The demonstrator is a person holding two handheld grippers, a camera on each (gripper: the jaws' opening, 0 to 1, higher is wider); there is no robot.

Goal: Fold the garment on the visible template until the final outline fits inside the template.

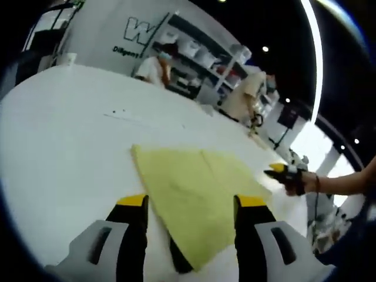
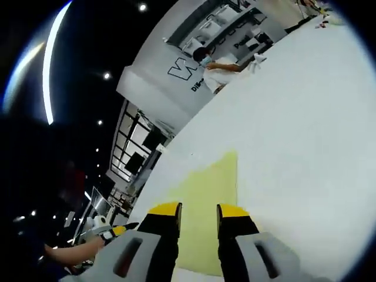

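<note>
On the white desk (image 1: 64, 141) lies a thin, limp yellow garment (image 1: 194, 194); both the left gripper (image 1: 191, 202) and the right gripper (image 2: 197, 210) hover with jaws apart; best pinched at an edge.

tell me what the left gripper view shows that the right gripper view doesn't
Left gripper view: the whole folded cloth with a crease down it, the right gripper at its far edge, and a second person by the shelves.
Right gripper view: the left gripper low at the left, and ceiling lights.
Both: yellow cloth on the white table, and one seated person.
</note>
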